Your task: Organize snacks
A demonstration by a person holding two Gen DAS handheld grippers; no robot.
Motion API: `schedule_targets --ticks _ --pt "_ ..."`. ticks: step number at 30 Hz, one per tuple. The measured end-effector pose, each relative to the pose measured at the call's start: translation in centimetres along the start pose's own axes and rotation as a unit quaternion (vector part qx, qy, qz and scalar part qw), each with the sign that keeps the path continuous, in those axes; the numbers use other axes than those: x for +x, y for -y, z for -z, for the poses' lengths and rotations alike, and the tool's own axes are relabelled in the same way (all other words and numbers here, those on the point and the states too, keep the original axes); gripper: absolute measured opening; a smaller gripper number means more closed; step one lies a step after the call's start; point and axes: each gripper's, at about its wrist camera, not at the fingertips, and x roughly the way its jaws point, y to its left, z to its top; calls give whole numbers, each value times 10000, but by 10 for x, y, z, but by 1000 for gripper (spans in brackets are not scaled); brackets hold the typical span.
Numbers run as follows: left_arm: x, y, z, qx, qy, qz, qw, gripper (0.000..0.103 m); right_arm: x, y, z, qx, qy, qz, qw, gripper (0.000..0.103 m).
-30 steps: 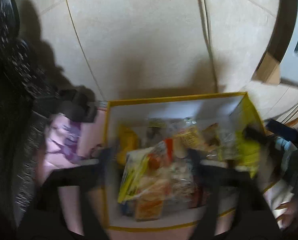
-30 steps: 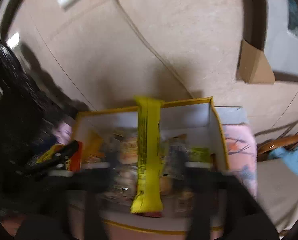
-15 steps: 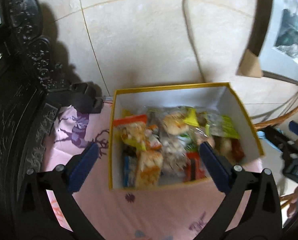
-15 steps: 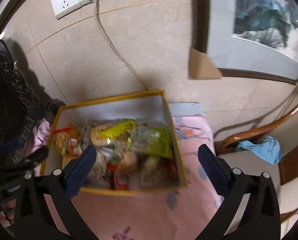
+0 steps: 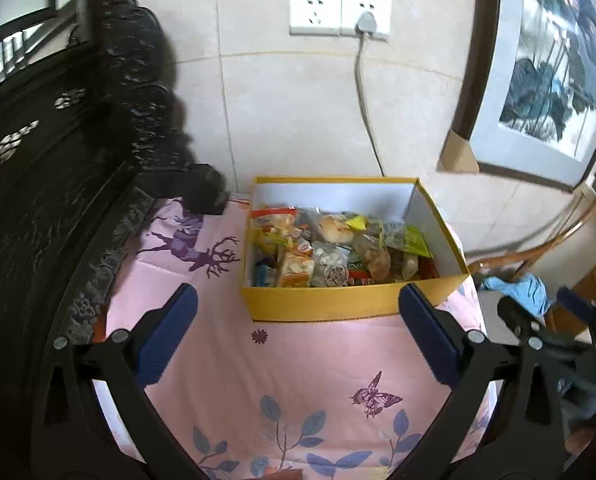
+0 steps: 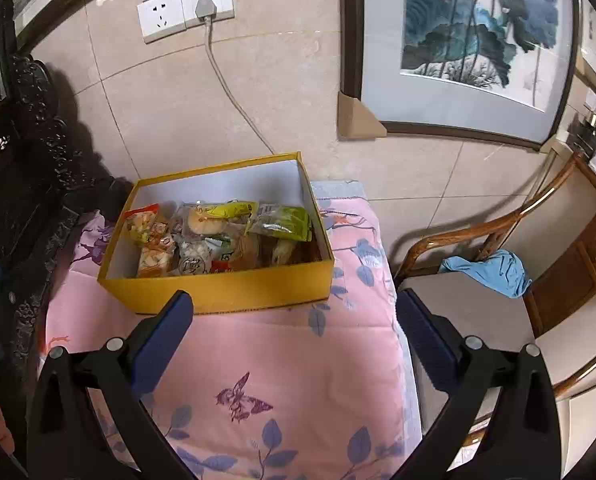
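1. Grippers first: the left gripper (image 5: pixel 298 316) and the right gripper (image 6: pixel 293 316) both hang spread wide with nothing between their blue pads, above the pink floral cloth (image 6: pixel 281 360).
2. No loose snack shows on the bare cloth in either view, so gathering looks finished, as far as I can judge.
3. Farther off, the yellow box (image 6: pixel 225 290) sits on the cloth near the tiled wall, holding the snack packets (image 6: pixel 217 236) in a jumbled heap; tidier sorting inside may remain.
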Motion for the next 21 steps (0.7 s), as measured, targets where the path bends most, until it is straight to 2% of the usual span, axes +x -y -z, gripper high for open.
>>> schedule_targets --ticks 5,8,10,13,16,21 --pt "-12 12 8 324 59 -5 9995 101 -16 -3 11 -30 88 204 9997 102" --pt "-15 16 14 414 114 98 9990 101 -20 2 15 248 -31 54 9997 102" --pt "-23 15 17 387 317 221 9985 101 -23 2 17 252 21 217 9994 102" --pt "-28 15 20 393 355 329 9981 101 -25 -1 18 139 69 411 9990 102" --pt "-23 9 21 260 177 212 9993 101 -25 -1 20 198 13 434 9989 102" --pt "-13 -10 24 -206 -155 289 9993 101 -26 -6 21 170 67 500 9986 102"
